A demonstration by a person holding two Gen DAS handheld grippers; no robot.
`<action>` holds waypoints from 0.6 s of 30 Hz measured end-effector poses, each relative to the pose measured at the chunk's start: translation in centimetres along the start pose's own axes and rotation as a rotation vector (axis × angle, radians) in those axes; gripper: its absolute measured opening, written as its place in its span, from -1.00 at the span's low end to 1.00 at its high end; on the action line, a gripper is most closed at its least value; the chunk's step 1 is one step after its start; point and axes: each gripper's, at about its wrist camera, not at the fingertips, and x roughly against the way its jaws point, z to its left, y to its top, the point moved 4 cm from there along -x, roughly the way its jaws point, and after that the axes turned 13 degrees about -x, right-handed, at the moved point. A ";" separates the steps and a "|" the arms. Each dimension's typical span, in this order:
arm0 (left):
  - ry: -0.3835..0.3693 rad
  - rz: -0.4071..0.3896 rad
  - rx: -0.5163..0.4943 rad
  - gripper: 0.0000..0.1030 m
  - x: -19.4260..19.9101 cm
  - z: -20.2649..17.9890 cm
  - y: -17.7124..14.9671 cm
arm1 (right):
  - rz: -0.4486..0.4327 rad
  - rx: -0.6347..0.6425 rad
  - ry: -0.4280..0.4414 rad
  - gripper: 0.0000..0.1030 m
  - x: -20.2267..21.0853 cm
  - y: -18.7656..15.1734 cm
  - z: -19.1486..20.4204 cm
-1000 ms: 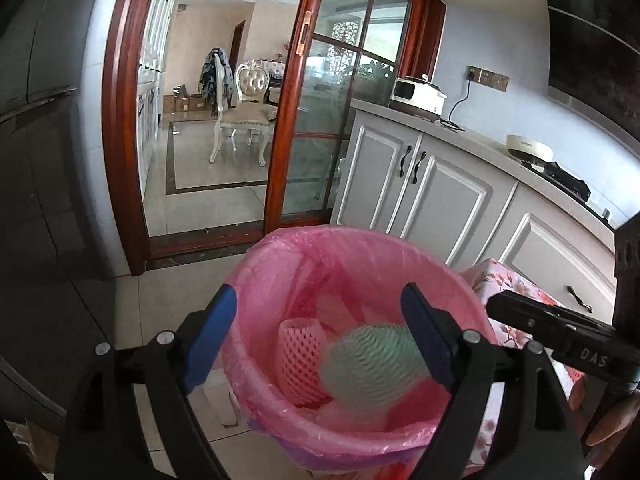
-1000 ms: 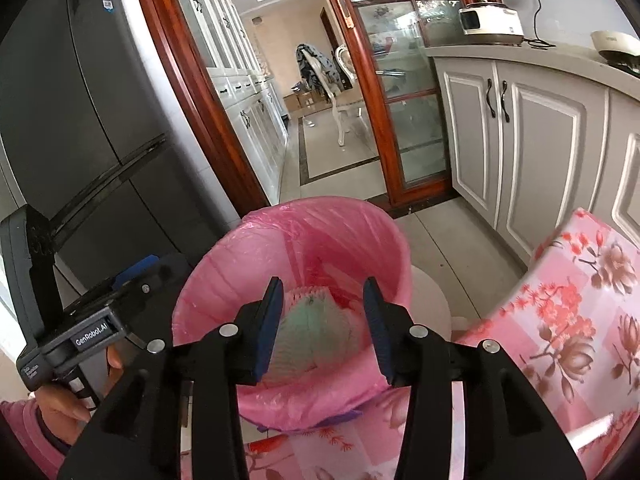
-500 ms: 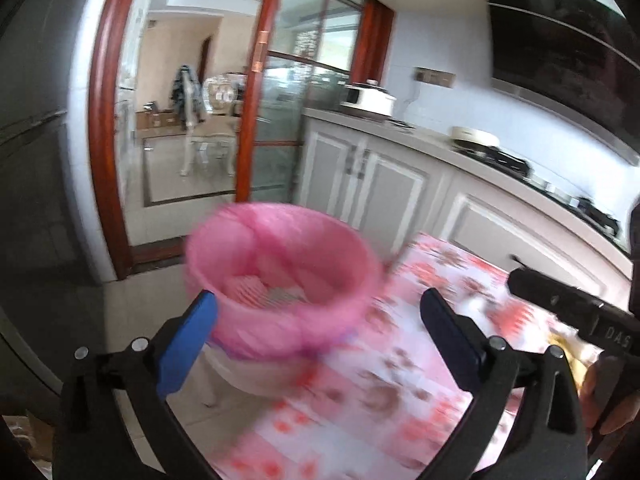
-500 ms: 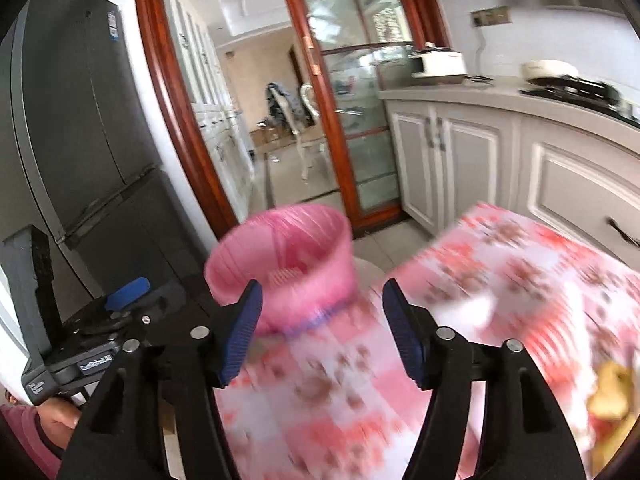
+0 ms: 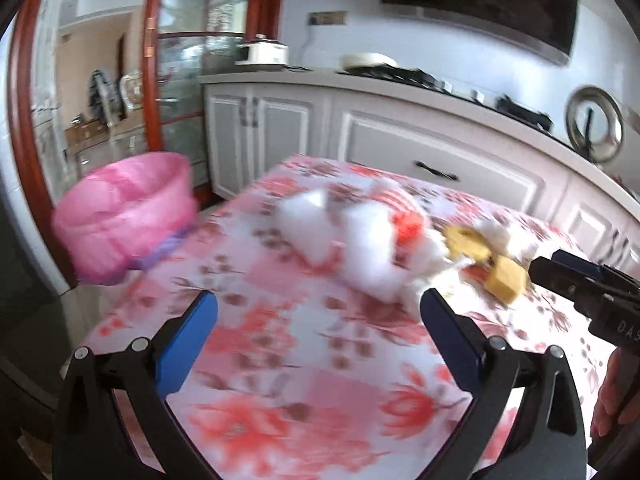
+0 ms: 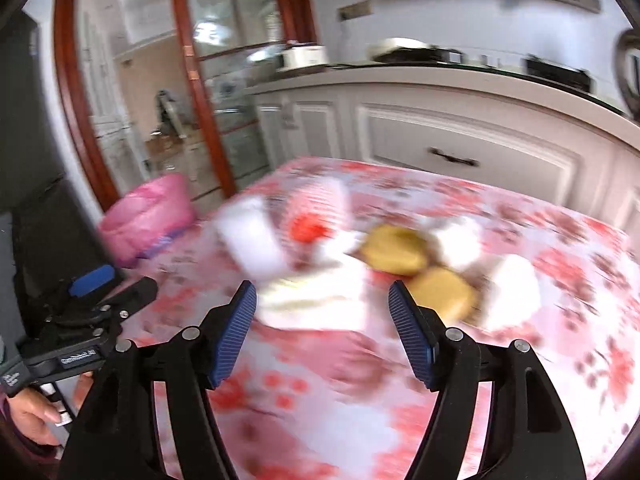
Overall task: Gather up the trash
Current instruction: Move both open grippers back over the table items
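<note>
A bin lined with a pink bag (image 5: 124, 216) stands off the table's left end; it also shows in the right wrist view (image 6: 148, 216). Blurred trash lies on the floral tablecloth (image 5: 280, 360): white crumpled pieces (image 5: 360, 240), a red-and-white item (image 5: 408, 224) and yellow lumps (image 5: 504, 276). The right wrist view shows the same pile: white pieces (image 6: 256, 240), yellow lumps (image 6: 400, 252). My left gripper (image 5: 318, 340) is open and empty above the cloth, short of the pile. My right gripper (image 6: 322, 324) is open and empty, just before a white piece (image 6: 316, 300).
White cabinets (image 5: 400, 144) with a counter run behind the table. A cooker (image 5: 266, 53) and stove items stand on the counter. A red-framed glass door (image 5: 156, 60) and a dark fridge (image 6: 24, 120) are at left.
Both grippers have swung right, away from above the pink bin to over the table. The green foam net was dropped into the bin. The right jaws have opened wider.
</note>
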 end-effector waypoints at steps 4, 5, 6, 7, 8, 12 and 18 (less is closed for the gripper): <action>-0.049 0.032 -0.051 0.91 -2.2 -4.0 0.0 | 0.001 -0.032 -0.138 0.28 -0.4 -0.2 -5.2; -0.055 0.037 -0.061 0.91 -2.6 -4.9 0.0 | 0.006 -0.049 -0.153 0.28 -0.6 -0.2 -6.2; -0.061 0.040 -0.069 0.91 -2.8 -5.4 -0.1 | 0.007 -0.080 -0.177 0.28 -0.8 -0.1 -7.8; -0.068 0.045 -0.081 0.91 -3.3 -6.2 -0.1 | 0.006 -0.103 -0.189 0.28 -1.1 0.0 -9.0; -0.071 0.049 -0.090 0.91 -3.5 -6.8 -0.2 | 0.008 -0.117 -0.197 0.28 -1.3 0.2 -9.6; -0.075 0.056 -0.125 0.91 -4.4 -7.9 -0.3 | 0.007 -0.137 -0.219 0.28 -2.3 1.1 -11.6; -0.084 0.067 -0.139 0.90 -5.0 -7.9 -0.6 | 0.034 -0.144 -0.254 0.36 -5.4 2.5 -12.9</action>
